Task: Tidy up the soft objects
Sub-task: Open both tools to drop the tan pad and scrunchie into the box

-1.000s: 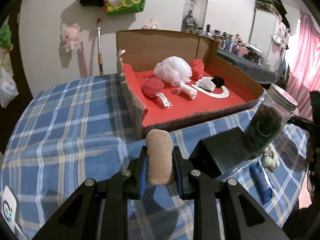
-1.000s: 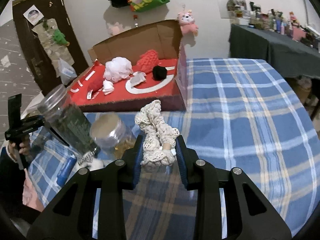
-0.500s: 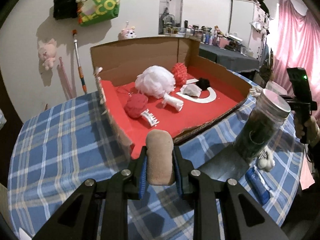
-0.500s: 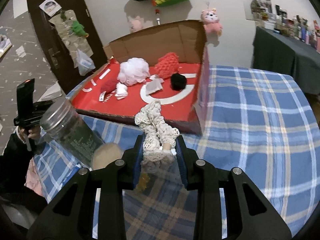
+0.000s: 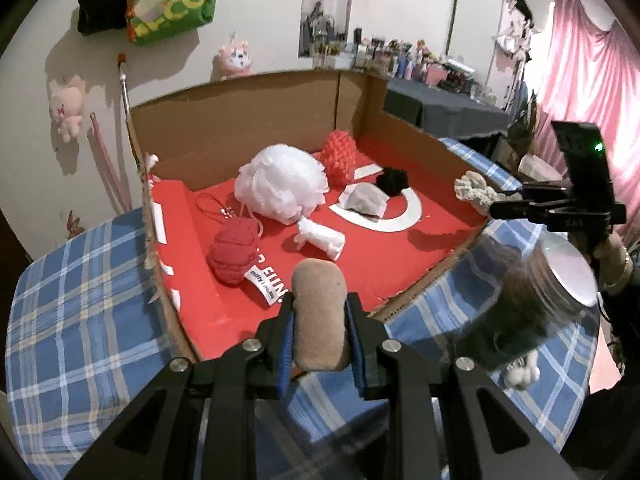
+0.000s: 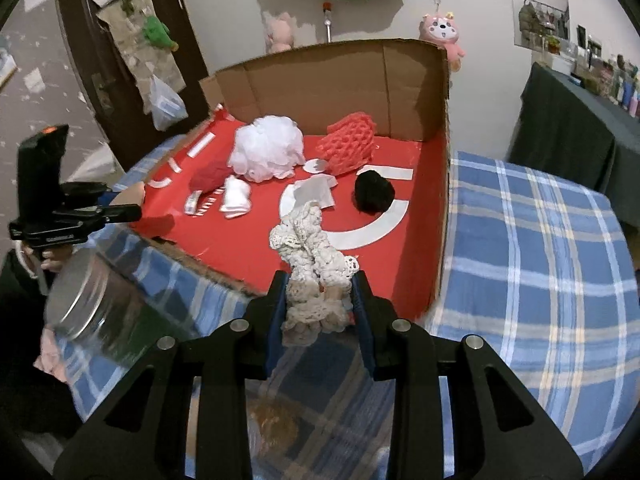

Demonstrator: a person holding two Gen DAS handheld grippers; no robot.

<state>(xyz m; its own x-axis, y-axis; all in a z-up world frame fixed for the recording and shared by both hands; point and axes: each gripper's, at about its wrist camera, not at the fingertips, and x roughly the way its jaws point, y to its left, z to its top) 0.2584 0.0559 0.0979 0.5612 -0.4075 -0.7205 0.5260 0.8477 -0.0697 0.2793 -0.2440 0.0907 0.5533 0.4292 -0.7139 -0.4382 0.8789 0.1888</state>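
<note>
Grippers (image 5: 320, 332) (image 6: 318, 304) two, box (image 5: 248, 128) one.

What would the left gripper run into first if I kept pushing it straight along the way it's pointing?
Probably the red floor of the cardboard box, just past its near edge. The left gripper carries a tan sponge; the red yarn ball sits slightly left of that line, though depth is unclear.

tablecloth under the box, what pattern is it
Blue plaid with white and tan lines on the tablecloth; it shows best in the right wrist view.

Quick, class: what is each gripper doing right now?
Left gripper: closed on the tan sponge.
Right gripper: closed on the cream crochet piece.
</note>
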